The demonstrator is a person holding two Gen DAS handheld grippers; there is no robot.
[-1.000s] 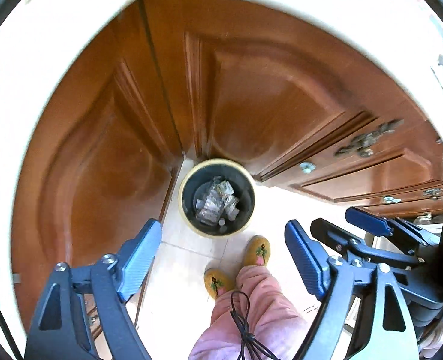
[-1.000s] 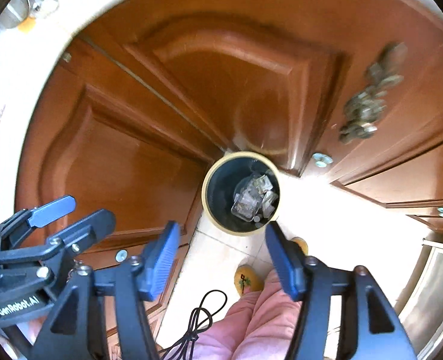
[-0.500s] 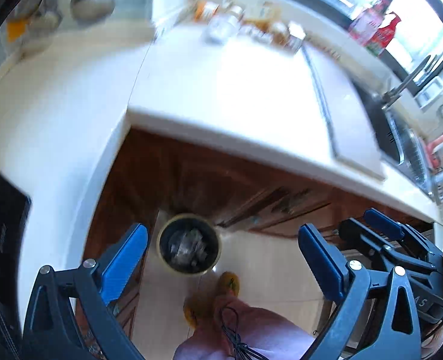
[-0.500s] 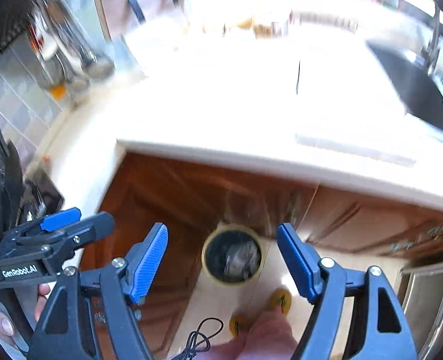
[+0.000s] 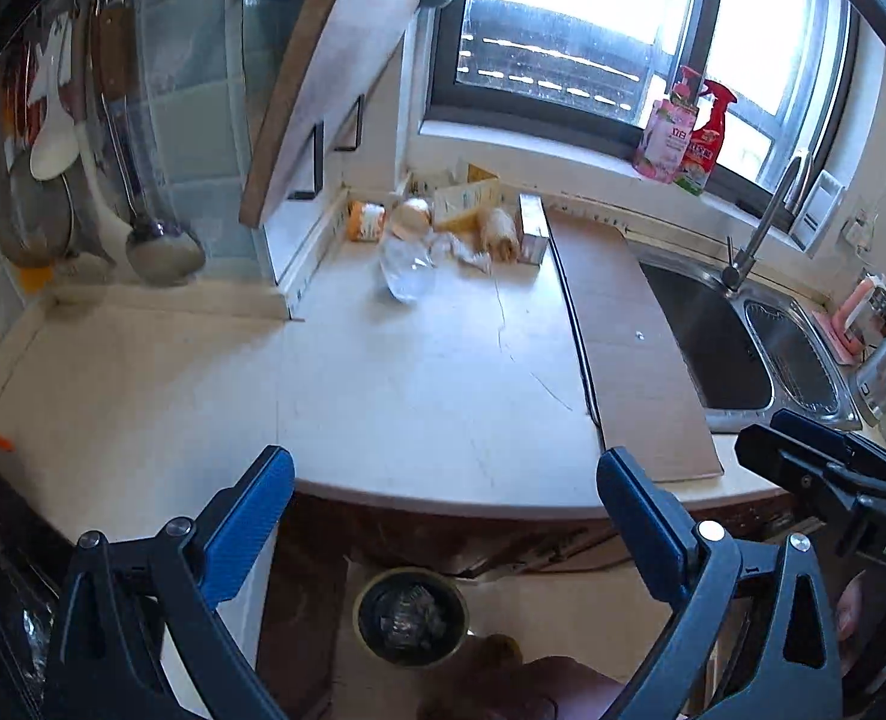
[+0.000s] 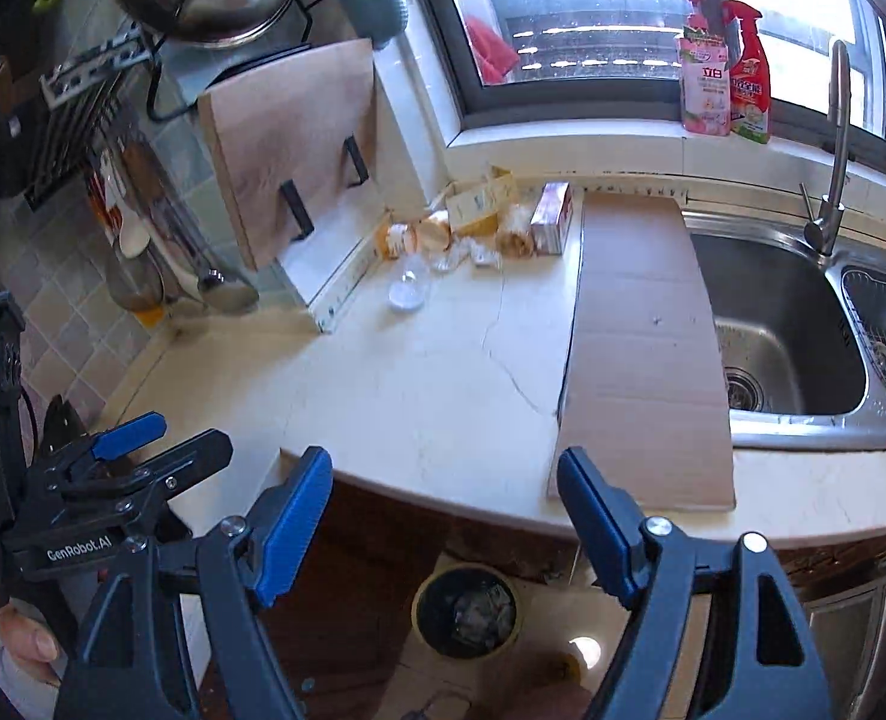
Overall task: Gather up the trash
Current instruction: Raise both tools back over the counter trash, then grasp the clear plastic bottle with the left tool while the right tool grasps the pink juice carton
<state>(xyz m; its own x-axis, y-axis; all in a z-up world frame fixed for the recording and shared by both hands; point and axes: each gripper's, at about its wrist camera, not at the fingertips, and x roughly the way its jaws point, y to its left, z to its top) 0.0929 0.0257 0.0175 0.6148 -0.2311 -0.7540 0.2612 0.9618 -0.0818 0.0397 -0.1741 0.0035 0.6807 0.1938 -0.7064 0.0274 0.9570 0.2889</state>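
Below the counter's front edge, on the floor, stands the trash bin — a dark round pail with a pale rim, crumpled clear wrappers lying inside it. In the left wrist view it sits low between the two blue fingers of the left gripper, well beneath them; the jaws are spread wide and hold nothing. The right gripper is likewise spread and empty, and from its camera the bin also shows low between the fingers, against the brown cabinet fronts.

Far ahead of both grippers, at the back of the white countertop by the window, lies the pile of trash: a yellow-and-white carton, a small box, a roll-shaped wrapper, an orange-labelled cup, scraps of crumpled film, and a clear plastic container a little nearer than the rest. A sheet of cardboard lies flat between that pile and the steel sink.

What the wrappers in the bin are cannot be made out — they are small and blurred. The pile's pieces overlap, so their full shapes are hidden. A slipper near the bin is half cut off at the frame's bottom edge.
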